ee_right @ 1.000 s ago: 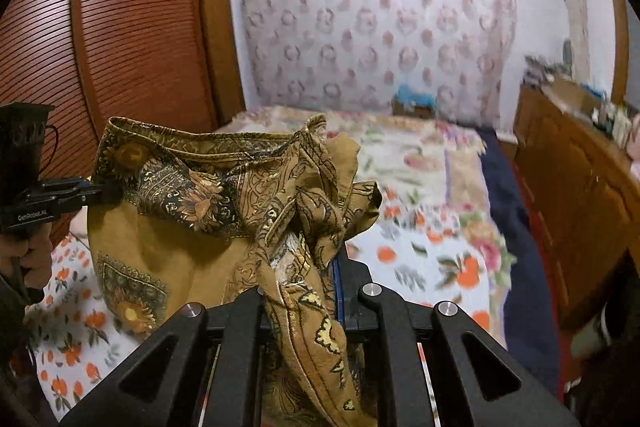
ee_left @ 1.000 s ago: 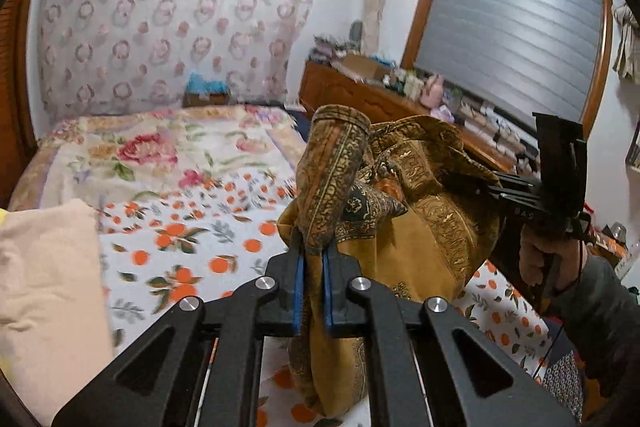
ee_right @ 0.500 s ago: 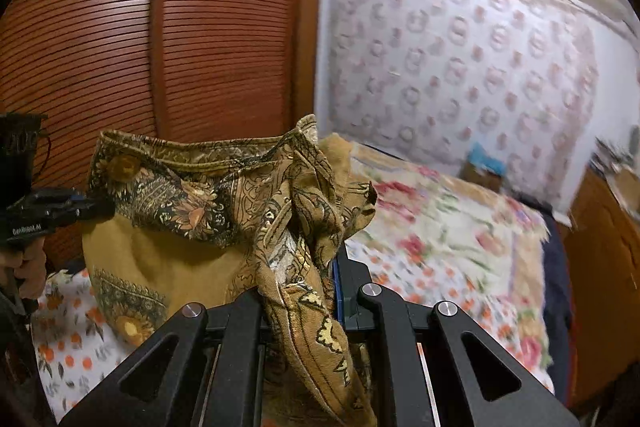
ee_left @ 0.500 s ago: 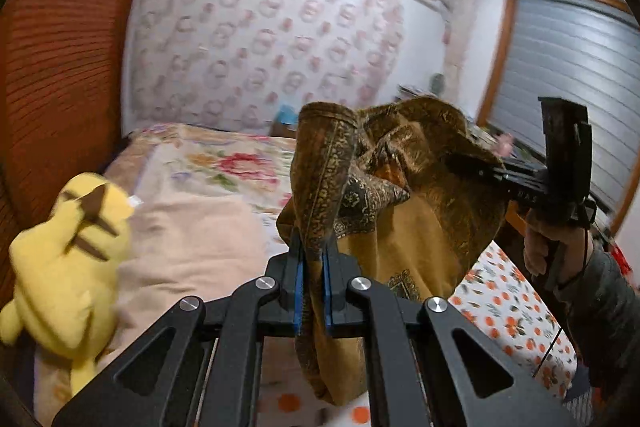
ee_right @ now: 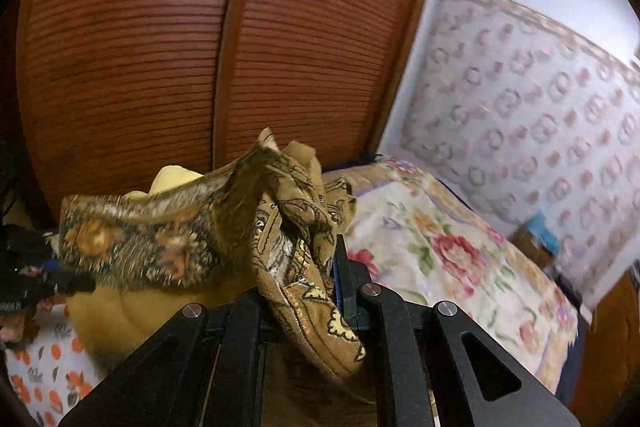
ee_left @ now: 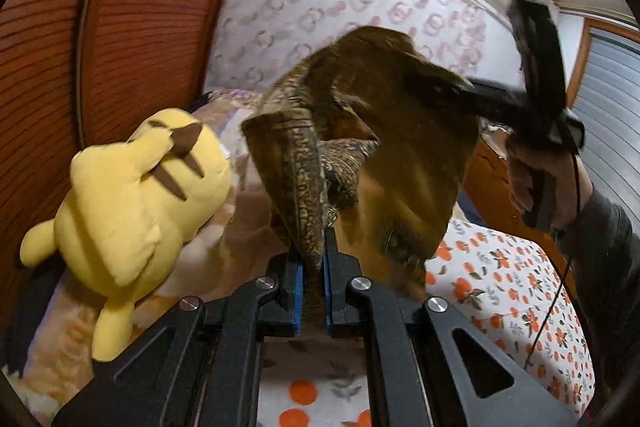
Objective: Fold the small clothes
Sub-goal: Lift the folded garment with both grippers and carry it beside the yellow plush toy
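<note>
A mustard-brown garment with a dark patterned border (ee_left: 408, 147) hangs in the air between both grippers, above the bed. My left gripper (ee_left: 310, 267) is shut on one patterned edge of it. My right gripper (ee_right: 304, 267) is shut on another bunched edge (ee_right: 296, 235); its left finger is hidden by cloth. In the left wrist view the right gripper (ee_left: 472, 95) shows at upper right, blurred, held by a hand. In the right wrist view the left gripper (ee_right: 76, 283) shows at the far left, holding the stretched border (ee_right: 140, 243).
A yellow plush toy (ee_left: 132, 203) lies on a beige pillow (ee_left: 208, 255) at the bed's head. An orange-print sheet (ee_left: 512, 287) and a floral quilt (ee_right: 448, 251) cover the bed. Red-brown slatted wardrobe doors (ee_right: 160, 47) stand close behind. A wooden cabinet (ee_left: 488, 183) is on the right.
Both grippers have swung left towards the wardrobe and the bed's head, carrying the garment with them. The right gripper has risen relative to the left. Both grips are unchanged.
</note>
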Motion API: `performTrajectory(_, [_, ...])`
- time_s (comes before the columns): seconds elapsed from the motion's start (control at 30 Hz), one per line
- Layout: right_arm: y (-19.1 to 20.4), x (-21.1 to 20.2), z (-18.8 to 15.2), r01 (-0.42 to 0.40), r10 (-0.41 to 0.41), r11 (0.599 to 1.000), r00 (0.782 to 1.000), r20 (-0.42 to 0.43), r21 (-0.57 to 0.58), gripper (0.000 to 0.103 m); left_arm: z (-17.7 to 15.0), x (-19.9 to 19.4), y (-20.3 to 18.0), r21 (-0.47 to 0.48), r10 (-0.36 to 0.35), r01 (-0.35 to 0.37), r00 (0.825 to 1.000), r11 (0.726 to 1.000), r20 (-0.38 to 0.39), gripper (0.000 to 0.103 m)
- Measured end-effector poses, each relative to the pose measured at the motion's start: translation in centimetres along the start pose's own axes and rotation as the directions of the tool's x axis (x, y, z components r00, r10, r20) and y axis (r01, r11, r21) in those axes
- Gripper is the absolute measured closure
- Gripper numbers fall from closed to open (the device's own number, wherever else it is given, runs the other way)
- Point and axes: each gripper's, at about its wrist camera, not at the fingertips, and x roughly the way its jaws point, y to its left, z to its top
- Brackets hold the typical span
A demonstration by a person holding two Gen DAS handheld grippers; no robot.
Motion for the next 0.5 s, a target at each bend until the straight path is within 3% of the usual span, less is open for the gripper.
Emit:
performTrajectory(0.13, [0.7,3.6,0.7,-0.034,0.033,0.999,0.999,-0.032,-0.038,0.092,-0.9,0.5,0.7,0.005,0.048,-0.048,0.999,0.999,-0.02,0.095])
performTrajectory(0.23, [0.4,6.5,0.6,-0.016,0.013,0.999,0.997,-0.077,-0.037,0.089,-1.2,0.8,0.9,0.002,0.076,-0.076,0.996,0.997,-0.04,0.095])
performTrajectory(0.37, [-2.1,9.1,0.6,0.011,-0.004,0.998,0.992,-0.129,0.055,0.067,-1.3,0.6,0.9,0.017,0.076,-0.075,0.996,0.997,-0.042,0.09])
performTrajectory(0.5, [-3.6,9.4,0.7,0.035,-0.021,0.993,0.993,-0.119,0.11,0.053,-1.1,0.2,0.9,0.029,0.092,-0.091,0.995,0.995,-0.034,0.084])
